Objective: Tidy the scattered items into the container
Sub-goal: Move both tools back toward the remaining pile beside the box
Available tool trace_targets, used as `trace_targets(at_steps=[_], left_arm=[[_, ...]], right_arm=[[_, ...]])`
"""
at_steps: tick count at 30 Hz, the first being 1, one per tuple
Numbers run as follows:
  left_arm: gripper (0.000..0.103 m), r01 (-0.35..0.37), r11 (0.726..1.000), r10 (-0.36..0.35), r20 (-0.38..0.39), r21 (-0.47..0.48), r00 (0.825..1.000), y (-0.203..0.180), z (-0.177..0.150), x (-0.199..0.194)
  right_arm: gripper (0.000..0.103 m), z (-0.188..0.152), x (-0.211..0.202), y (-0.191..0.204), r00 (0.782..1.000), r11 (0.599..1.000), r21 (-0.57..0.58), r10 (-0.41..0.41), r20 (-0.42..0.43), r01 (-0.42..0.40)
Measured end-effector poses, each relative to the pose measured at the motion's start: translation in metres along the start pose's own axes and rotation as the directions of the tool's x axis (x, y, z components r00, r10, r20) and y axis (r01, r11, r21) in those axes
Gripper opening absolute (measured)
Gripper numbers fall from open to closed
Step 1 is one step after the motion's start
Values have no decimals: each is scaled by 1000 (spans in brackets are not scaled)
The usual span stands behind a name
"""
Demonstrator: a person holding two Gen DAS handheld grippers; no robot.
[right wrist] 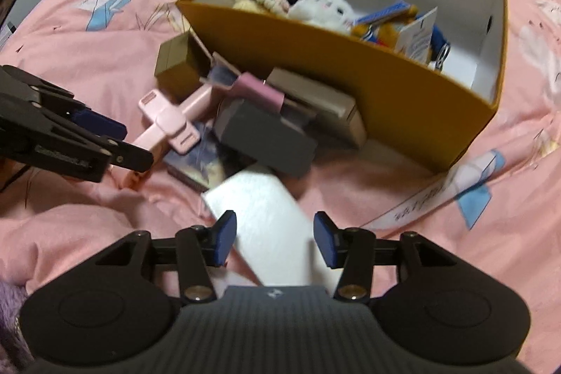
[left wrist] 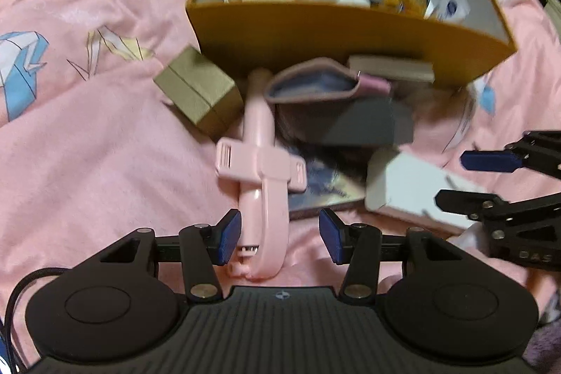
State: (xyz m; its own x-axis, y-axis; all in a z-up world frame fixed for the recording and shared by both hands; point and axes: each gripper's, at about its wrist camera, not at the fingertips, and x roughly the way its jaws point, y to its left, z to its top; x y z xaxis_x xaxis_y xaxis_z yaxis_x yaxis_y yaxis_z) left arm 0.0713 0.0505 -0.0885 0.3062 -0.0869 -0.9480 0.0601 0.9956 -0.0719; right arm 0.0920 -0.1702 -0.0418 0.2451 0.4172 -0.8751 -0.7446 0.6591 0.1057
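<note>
A mustard-yellow box [left wrist: 350,34] with white inner walls stands on the pink bedding and holds plush toys and cards. In front of it lies a pile of loose items. My left gripper [left wrist: 280,235] points down, open, astride the handle of a pink phone holder [left wrist: 261,163]; the right pad stands clear of it. My right gripper [right wrist: 275,235] is open over a white box [right wrist: 266,209], whose near end lies between the pads. The left gripper [right wrist: 136,144] also shows in the right wrist view, beside the pink holder [right wrist: 168,121].
The pile also has an olive-brown box [left wrist: 200,90], a pink pouch [left wrist: 315,83], a dark grey box [left wrist: 364,125], a beige box [left wrist: 392,67] against the container's wall and a picture-covered book [left wrist: 326,184]. Rumpled pink bedding [left wrist: 87,146] spreads to the left.
</note>
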Motion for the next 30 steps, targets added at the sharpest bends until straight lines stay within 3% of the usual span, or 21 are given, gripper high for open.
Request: trace_targets(at_steps=[3,7,14,20,24,26,28,29,30], left_arm=[[58,-21,1000,21,-17,5,1000,-1,2,7],[58,-36,999,36,-34,0,999,0,3,15],[57,-62,997,60,-54,-36,997,3,8,26],[56,-117,993,117,-31,-5,993,-11,5,27],[40,-146,989,146,-9,15,989,-24,6,23],[40,-138,990,138,-8,-3,990,-23,9,20],[40,-129,992,129,-6,-16,992,-23,12,17],[39,-128,992,128,-5,-18,992,-24,13,16],[39,-129,992,129,-5,-17,992,-26,15,14]], right_arm=[[64,-1,7,-5,999,1000,16,-2,-42,3],[65,0,19,-11,995,999,33,41,-89,-38],[77,8,36,-1,991,996,-75,38,-131,-48],[82,6,49,3,989,994,-104,17,-149,-33],[80,4,46,6,991,994,-107,-12,-136,-3],[78,3,40,5,993,995,-102,-25,-118,13],[68,3,30,3,995,995,-93,-31,-96,22],[57,5,26,1,996,996,-83,-31,-87,24],[54,5,21,-2,996,996,-76,-45,-76,39]])
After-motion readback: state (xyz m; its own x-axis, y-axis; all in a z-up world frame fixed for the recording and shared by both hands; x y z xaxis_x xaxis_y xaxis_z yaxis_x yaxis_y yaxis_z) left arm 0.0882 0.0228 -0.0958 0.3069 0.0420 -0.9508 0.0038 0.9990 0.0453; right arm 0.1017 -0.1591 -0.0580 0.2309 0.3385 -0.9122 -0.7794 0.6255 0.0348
